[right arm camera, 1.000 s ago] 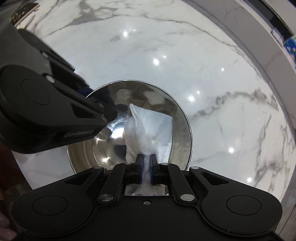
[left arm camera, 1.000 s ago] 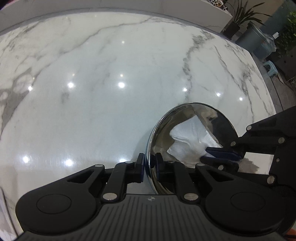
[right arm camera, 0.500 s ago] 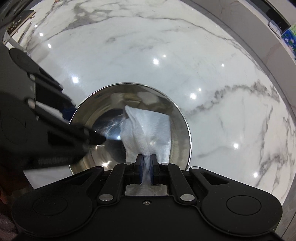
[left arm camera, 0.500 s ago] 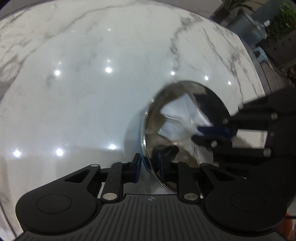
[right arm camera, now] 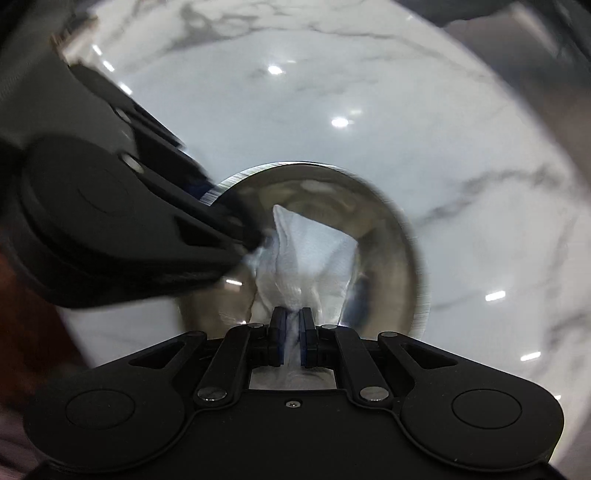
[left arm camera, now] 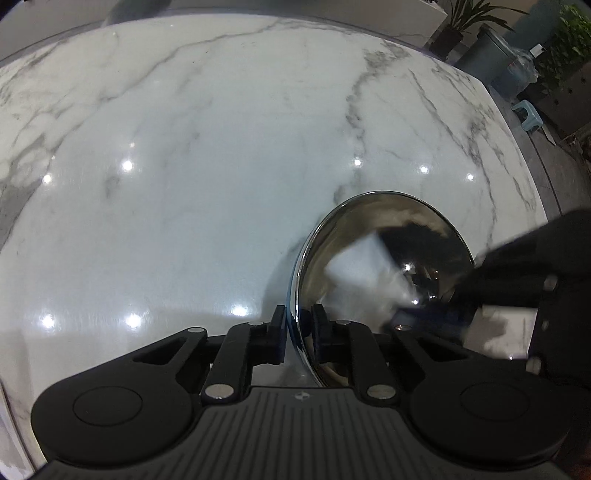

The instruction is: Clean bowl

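A shiny steel bowl stands tilted on the white marble table. My left gripper is shut on the bowl's near rim, one finger inside and one outside. My right gripper is shut on a white paper towel that is pressed inside the bowl. In the left wrist view the towel is blurred and the right gripper reaches in from the right. In the right wrist view the left gripper holds the bowl's left rim.
The marble table's right edge is near the bowl. Beyond it are a grey bin, potted plants and a small stool. A raised ledge borders the table in the right wrist view.
The right gripper has swept the towel around inside the bowl, with motion blur now. The bowl has shifted and tilted slightly in the left gripper's hold. Both grips are unchanged.
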`<state>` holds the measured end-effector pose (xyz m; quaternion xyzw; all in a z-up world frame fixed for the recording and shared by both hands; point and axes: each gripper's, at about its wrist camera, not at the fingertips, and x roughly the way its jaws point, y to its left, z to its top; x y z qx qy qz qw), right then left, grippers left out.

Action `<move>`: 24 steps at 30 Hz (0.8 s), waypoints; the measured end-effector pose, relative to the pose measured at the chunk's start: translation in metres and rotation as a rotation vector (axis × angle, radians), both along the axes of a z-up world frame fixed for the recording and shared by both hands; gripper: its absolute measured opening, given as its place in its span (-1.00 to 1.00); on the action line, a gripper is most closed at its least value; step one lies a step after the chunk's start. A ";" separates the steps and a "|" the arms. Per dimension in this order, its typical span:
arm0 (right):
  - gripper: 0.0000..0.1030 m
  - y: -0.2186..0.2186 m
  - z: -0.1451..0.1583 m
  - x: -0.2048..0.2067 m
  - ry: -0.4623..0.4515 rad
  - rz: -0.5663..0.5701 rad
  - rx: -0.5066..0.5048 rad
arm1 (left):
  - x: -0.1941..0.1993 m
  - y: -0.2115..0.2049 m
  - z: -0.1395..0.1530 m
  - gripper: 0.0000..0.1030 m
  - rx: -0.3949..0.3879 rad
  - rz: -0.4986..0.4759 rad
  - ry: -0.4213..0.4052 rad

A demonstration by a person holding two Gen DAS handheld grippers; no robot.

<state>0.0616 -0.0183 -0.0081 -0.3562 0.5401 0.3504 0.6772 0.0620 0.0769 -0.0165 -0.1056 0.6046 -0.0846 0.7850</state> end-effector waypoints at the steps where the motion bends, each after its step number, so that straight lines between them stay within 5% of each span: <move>1: -0.90 -0.001 0.000 0.000 -0.010 -0.006 0.001 | 0.000 0.000 0.000 -0.77 -0.003 0.006 0.002; 9: -0.90 -0.007 -0.001 0.006 0.033 -0.052 0.040 | -0.004 -0.002 -0.005 -0.60 -0.036 -0.016 0.067; 18: -0.90 -0.009 -0.002 0.008 0.047 -0.069 0.048 | -0.005 -0.001 -0.003 -0.70 -0.025 -0.026 0.045; 24: -0.89 -0.026 0.014 0.016 0.237 -0.111 0.190 | -0.001 0.001 0.000 -0.78 0.021 0.013 -0.001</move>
